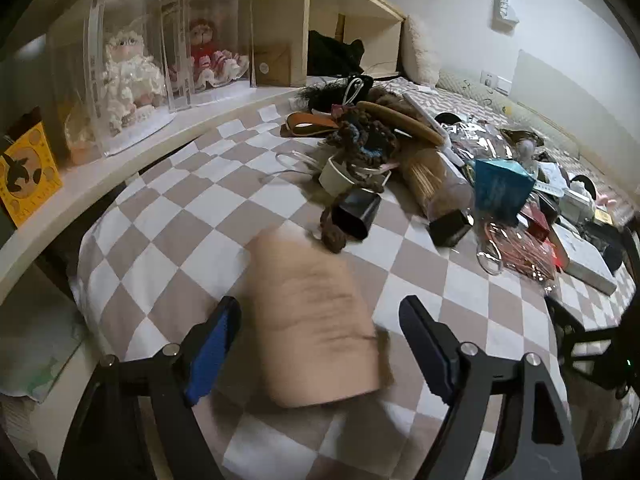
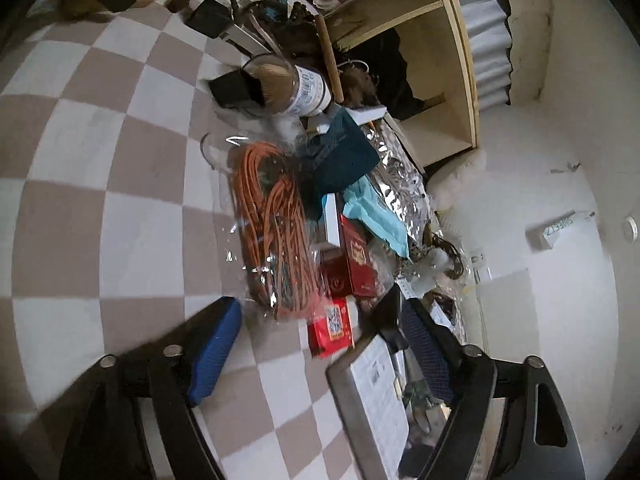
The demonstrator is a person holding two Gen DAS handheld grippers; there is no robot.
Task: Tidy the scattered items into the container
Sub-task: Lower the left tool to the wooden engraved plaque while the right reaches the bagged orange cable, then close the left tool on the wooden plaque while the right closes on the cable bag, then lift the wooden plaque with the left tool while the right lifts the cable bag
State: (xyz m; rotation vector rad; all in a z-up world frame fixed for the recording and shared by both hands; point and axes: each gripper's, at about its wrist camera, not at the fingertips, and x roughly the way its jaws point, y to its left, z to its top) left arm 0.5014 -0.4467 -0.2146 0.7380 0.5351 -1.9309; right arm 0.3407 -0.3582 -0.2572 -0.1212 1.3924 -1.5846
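A soft tan pouch [image 1: 316, 320], blurred, lies on the checkered bedspread [image 1: 180, 208] between the fingers of my open left gripper [image 1: 320, 308]; neither finger [image 1: 216, 344] clearly touches it. Beyond it sprawls a heap of scattered items: a black box [image 1: 354, 212], a jar of wooden sticks [image 1: 432, 180], a teal box [image 1: 500, 184] and a crocheted brown piece [image 1: 368, 140]. My right gripper [image 2: 316, 308] hangs open over the heap's other end, above a red packet [image 2: 330, 326], beside a white box [image 2: 372, 392] and bagged orange cord [image 2: 272, 232].
A pale shelf [image 1: 132, 152] runs along the bed's left side with two clear doll cases [image 1: 132, 72] and a yellow box [image 1: 28, 172]. Open cubbies [image 2: 432, 80] stand behind the heap. Bare checkered cover [image 2: 100, 160] spreads left of the pile.
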